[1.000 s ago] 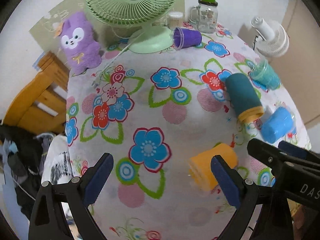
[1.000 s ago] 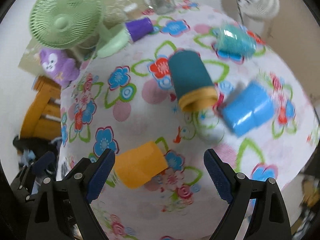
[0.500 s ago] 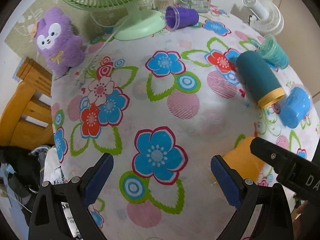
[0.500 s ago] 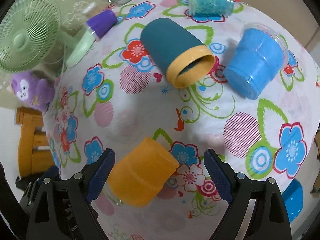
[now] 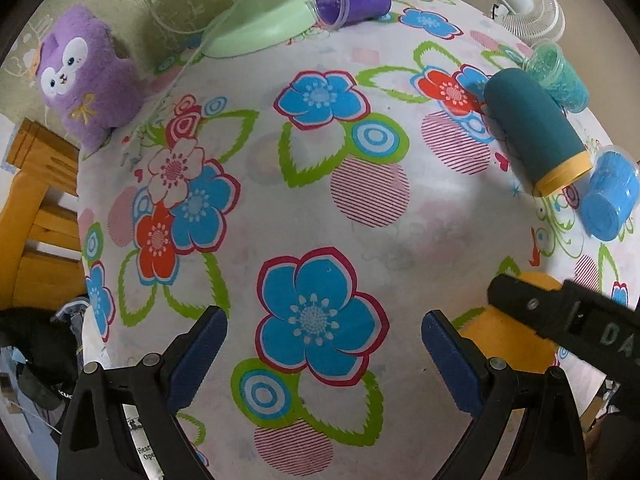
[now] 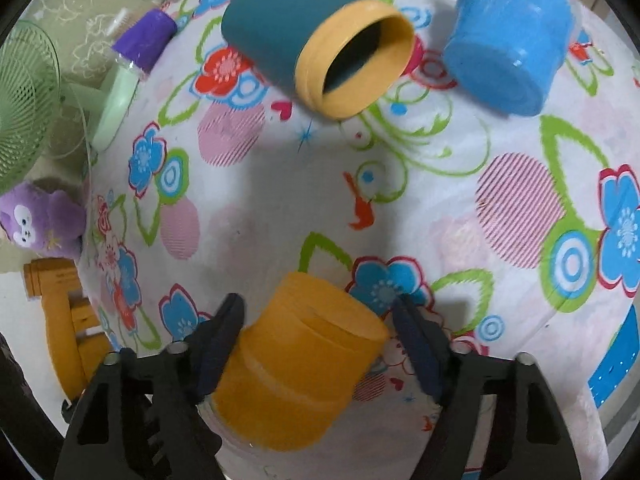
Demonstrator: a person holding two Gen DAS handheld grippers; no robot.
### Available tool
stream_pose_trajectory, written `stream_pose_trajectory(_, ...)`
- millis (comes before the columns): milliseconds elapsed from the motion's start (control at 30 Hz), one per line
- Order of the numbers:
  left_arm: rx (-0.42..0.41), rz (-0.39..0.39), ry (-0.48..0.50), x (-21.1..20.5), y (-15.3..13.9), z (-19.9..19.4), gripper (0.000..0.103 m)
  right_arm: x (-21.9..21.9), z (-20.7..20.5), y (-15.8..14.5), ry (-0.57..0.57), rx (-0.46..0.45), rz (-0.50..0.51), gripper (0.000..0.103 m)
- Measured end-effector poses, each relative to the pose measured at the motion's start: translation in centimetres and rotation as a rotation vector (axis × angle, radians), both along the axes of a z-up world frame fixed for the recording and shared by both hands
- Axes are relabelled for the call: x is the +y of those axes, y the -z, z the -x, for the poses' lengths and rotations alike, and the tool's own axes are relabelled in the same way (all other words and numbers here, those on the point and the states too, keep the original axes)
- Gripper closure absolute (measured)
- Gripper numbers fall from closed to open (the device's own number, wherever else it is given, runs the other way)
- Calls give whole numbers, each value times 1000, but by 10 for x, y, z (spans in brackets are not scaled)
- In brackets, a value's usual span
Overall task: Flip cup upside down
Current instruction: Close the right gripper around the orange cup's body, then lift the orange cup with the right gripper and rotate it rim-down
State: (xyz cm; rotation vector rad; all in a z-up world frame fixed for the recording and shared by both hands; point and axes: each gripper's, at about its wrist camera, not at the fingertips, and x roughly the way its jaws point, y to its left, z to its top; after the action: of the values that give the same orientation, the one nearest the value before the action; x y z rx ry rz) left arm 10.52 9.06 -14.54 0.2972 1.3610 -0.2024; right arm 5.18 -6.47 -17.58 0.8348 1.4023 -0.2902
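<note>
- We see the orange cup point(image 6: 298, 364) lying on its side on the flowered surface point(image 6: 460, 248), at the near edge of the right wrist view.
- Our right claw point(image 6: 320, 344) has its jaws spread wide, one on each side of the orange cup; the left pad sits against or just beside the cup's wall, and the right pad stands a little apart from it. We cannot tell if the left pad truly touches.
- In the left wrist view the same cup point(image 5: 508, 336) shows at the near right, partly hidden behind the black arm of the right claw.
- Our left claw point(image 5: 324, 354) is wide apart and holds nothing; it hangs above a big blue flower print, just left of the orange cup.
- A dark teal cup with a yellow rim point(image 6: 316, 40) lies on its side farther off, its mouth turned toward the right camera.
- A light blue cup point(image 6: 508, 40) lies on its side just right of the teal one.
- A green glitter cup point(image 5: 558, 74) lies beyond the teal cup, near the far right edge.
- A purple cup point(image 5: 350, 0) lies on its side by the base of the green fan point(image 5: 256, 28) at the far side.
- A purple plush toy point(image 5: 86, 76) sits at the far left edge of the surface.
- A white fan point(image 5: 524, 4) stands at the far right.
</note>
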Motion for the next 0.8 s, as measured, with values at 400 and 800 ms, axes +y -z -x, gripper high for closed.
stream_pose_trajectory(400,-6,23,-69,10,-7,2,4,9,-10,-26,-186,-105,87,34)
stream_pose_trajectory(800,-47,17,-220,2,-34,26,4,-6,-25,-54,-398,-167,94,45)
